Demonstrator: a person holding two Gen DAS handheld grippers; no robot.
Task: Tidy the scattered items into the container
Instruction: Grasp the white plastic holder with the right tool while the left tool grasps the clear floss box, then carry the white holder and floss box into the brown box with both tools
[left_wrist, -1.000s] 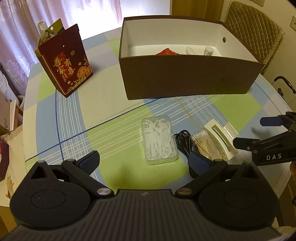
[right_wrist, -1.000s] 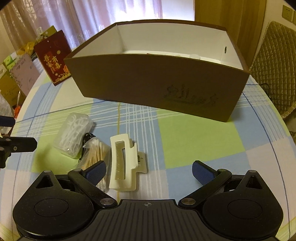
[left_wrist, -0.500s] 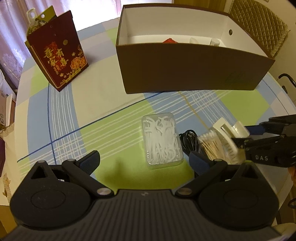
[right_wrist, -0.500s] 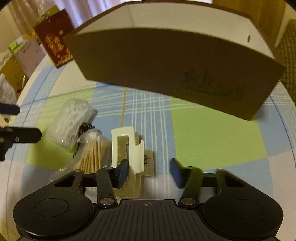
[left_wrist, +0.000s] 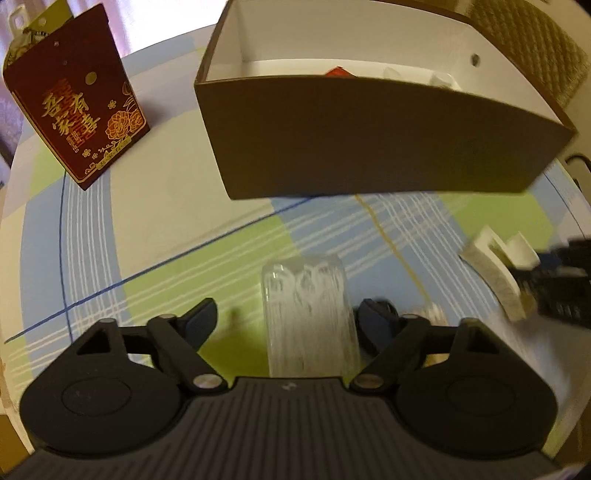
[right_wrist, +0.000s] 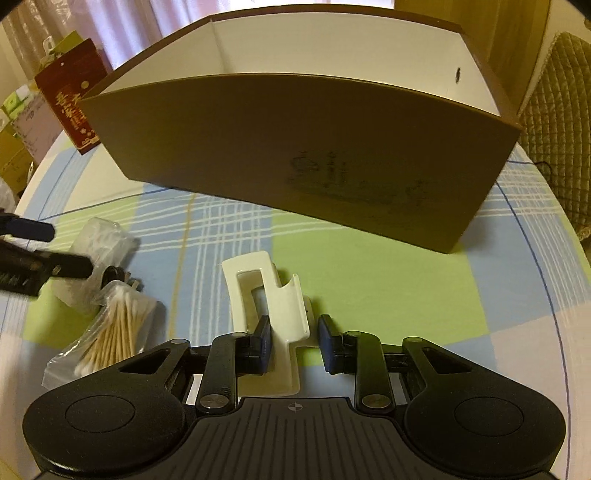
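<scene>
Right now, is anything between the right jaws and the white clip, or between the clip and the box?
Nothing visible. The right gripper already straddles the white clip; only bare tablecloth lies before the box.

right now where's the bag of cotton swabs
In the right wrist view the bag of cotton swabs lies on the tablecloth at lower left, left of the white clip and beside the clear floss-pick box.
</scene>
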